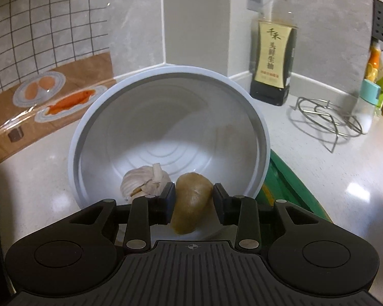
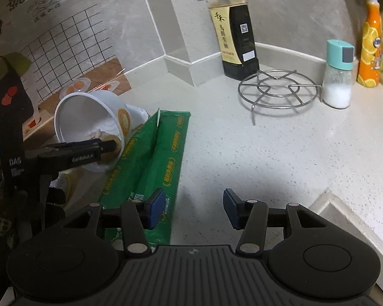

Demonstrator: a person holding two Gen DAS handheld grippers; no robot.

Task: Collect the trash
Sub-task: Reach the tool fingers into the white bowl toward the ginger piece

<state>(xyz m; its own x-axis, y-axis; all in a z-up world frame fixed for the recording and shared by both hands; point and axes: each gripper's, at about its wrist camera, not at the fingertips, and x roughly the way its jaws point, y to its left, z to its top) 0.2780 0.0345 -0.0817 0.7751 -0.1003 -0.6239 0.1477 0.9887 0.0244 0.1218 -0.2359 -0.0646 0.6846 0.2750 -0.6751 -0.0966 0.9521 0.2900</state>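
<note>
Your left tongs reach into the mouth of a white paper bowl tipped on its side at the far left of the desk. Their pads sit either side of a tan peeled lump, touching it; they pinch it. A garlic bulb lies just left of the lump, inside the bowl.

Your right tongs hover spread over bare desk, holding nothing. Their left pad overlaps the near end of a long green wrapper, which lies flat beside the bowl.

Far side: soy sauce bottle, wire trivet and salt shaker stand near each other.
</note>
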